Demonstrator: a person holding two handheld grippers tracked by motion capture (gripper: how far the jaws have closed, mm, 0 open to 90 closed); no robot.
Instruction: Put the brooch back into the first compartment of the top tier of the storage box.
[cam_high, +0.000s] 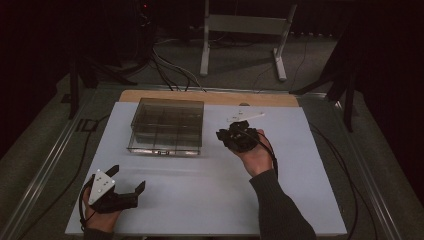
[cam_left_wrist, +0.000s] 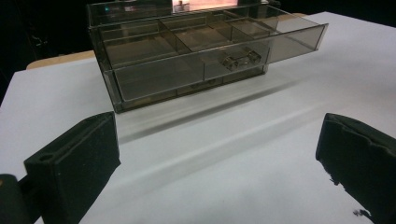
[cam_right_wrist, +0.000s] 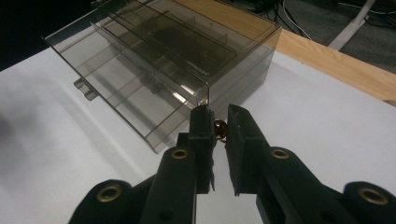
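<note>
A smoky clear drawer box (cam_high: 167, 125) stands at the back left of the white table (cam_high: 200, 190). Its top drawer (cam_left_wrist: 205, 56) is pulled out, showing several empty compartments and a clear handle (cam_left_wrist: 240, 59). My right gripper (cam_right_wrist: 218, 119) hovers just right of the box, near the drawer's corner (cam_right_wrist: 205, 93), shut on a small brown object (cam_right_wrist: 220, 130) pinched between the jaw tips. In the high view the right gripper (cam_high: 225, 134) points at the box. My left gripper (cam_high: 128, 178) rests low at the table's front left, open and holding nothing, facing the box with its jaws (cam_left_wrist: 219, 135) wide apart.
A wooden strip (cam_high: 210, 96) runs along the table's far edge. Beyond it, cables (cam_high: 170, 70) lie on the floor beside a white metal stand (cam_high: 240, 30). Metal rails (cam_high: 45, 165) border the table on both sides.
</note>
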